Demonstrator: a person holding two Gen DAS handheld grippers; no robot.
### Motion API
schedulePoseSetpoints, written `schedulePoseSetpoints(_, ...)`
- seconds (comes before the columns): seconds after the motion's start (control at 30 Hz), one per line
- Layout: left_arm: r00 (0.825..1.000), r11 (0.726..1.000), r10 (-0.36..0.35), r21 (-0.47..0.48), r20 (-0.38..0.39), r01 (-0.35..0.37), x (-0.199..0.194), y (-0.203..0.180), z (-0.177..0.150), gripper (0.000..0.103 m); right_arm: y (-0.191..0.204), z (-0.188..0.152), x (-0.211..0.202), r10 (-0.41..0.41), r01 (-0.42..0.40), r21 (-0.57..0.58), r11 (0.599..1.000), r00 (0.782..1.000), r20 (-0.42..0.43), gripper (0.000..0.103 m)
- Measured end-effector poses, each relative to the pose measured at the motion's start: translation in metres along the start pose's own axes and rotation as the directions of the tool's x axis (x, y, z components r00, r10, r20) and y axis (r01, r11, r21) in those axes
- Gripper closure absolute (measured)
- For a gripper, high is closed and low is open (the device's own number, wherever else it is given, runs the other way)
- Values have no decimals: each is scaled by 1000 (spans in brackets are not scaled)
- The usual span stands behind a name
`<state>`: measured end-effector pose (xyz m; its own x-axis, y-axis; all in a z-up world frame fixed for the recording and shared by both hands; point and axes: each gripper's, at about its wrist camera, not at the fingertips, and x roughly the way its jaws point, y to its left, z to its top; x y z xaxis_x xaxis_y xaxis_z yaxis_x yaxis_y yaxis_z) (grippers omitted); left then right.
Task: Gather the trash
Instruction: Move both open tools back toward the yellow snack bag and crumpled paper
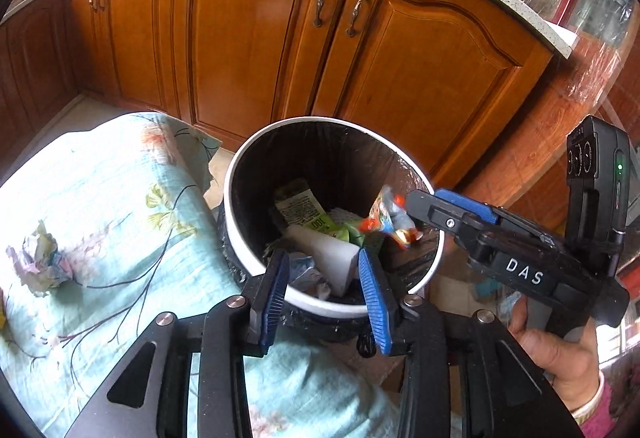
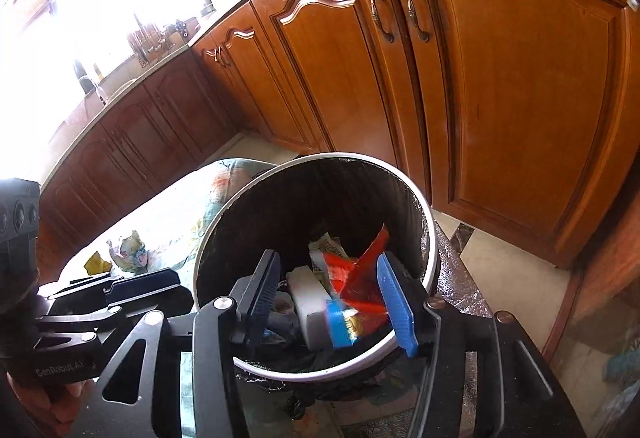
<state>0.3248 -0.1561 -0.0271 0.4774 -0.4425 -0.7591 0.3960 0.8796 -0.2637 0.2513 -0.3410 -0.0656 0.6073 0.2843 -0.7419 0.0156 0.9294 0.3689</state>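
A kitchen with glossy carved wooden cabinets (image 1: pixel 256 37) is seen behind a round trash bin (image 1: pixel 236 205) standing on the floor (white rim, black ribbed liner). Beside the bin, on its left in the left wrist view, a table is covered by a pale blue floral cloth (image 1: pixel 120 197), soft and wrinkled.

Progress is judged as partway. Inside the bin several pieces are already lying: a green-and-white printed wrapper (image 1: pixel 304 205), a white wedge-shaped block (image 1: pixel 332 258) that looks like foam, and crinkled packaging. A glossy multicoloured snack wrapper (image 1: pixel 390 222) is caught blurred in the bin's mouth, just off the tip of the right claw (image 1: pixel 416 203), apparently dropping in; in the right wrist view it shows as a red foil wrapper (image 2: pixel 360 278) between the spread blue ribbed pads.

The left claw (image 1: pixel 324 278) is held over the bin's near rim, released, with nothing pressed between its pads. The right claw (image 2: pixel 328 290) is likewise released, its grip on the wrapper let go.

Still left: a crumpled paper ball (image 1: pixel 40 262), pastel and creased, lies on the cloth well left of the bin, and a small yellow scrap (image 2: pixel 96 264) just beside it.
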Motion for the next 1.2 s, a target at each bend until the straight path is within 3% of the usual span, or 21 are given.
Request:
schedulePoseSetpoints(0.1, 1000, 1000, 2, -26, 10, -2, -12, 9, -13, 58, 3, -3, -5, 16, -16, 3, 1000, 1000, 14, 48)
schedulePoseSetpoints(0.27, 999, 997, 31, -66, 35, -28, -34, 24, -38, 48, 19, -17, -22, 45, -45, 3, 999, 997, 55, 17)
schedulePoseSetpoints(0.33, 998, 995, 42, -89, 41, -38, -43, 32, -50, 47, 28, -24, -26, 56, -56, 0, 998, 996, 63, 11)
schedulePoseSetpoints(0.53, 995, 984, 81, -162, 49, -72, -74, 61, -83, 45, 58, -43, -30, 108, -107, -15, 994, 993, 40, 7)
schedulePoseSetpoints(0.67, 986, 967, 145, -224, 85, -123, -104, 85, -109, 36, 77, -55, -30, 131, -131, -6, 991, 991, 30, 5)
schedulePoseSetpoints(0.97, 966, 918, 241, -346, 96, -195, -151, 130, -153, 35, 136, -79, -19, 152, -154, -76, 985, 988, -31, 3)
schedulePoseSetpoints(1.2, 952, 886, 288, -408, 105, -223, -177, 149, -168, 35, 183, -94, -2, 161, -175, -149, 973, 982, -97, 2)
